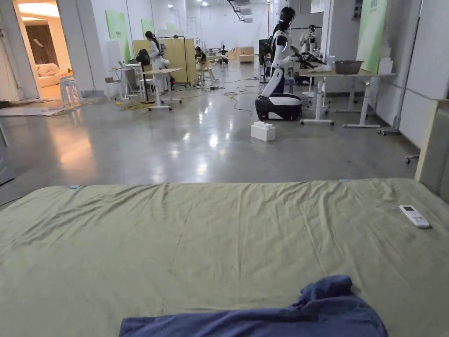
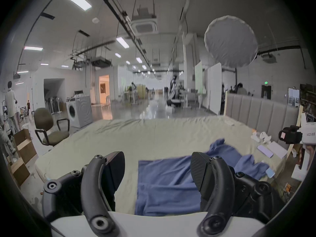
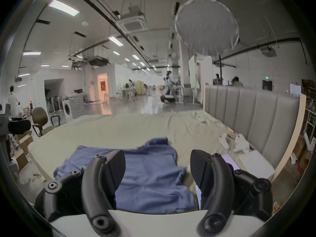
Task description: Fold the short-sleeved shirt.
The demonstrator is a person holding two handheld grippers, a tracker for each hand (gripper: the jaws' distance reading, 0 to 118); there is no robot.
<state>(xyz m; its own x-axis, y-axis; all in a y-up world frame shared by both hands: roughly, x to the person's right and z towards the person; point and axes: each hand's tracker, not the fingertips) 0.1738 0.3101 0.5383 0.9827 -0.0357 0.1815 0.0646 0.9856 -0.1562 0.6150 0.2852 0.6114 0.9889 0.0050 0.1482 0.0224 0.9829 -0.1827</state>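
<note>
On the near edge of a bed spread with a pale green sheet: one blue short-sleeved shirt, lying loosely rumpled, a sleeve bunched up on its right side.

Left gripper: held low over the near edge of the bed, jaws spread wide, nothing between them; the shirt lies beneath and beyond, apparently not touched, though the blur makes contact hard to judge.

Right gripper: likewise low at the bed's near edge, jaws wide apart and empty, the shirt spread under the gap and its left jaw.

White remote control: flat on the sheet, far right, well apart from the shirt.

Padded grey headboard: upright along the bed's right side; small white items and a flat white pad lie on the sheet just beside it.

Office chair and washing machine: on the floor off the bed's left side.

White humanoid robot: standing at a table across the glossy grey floor
</note>
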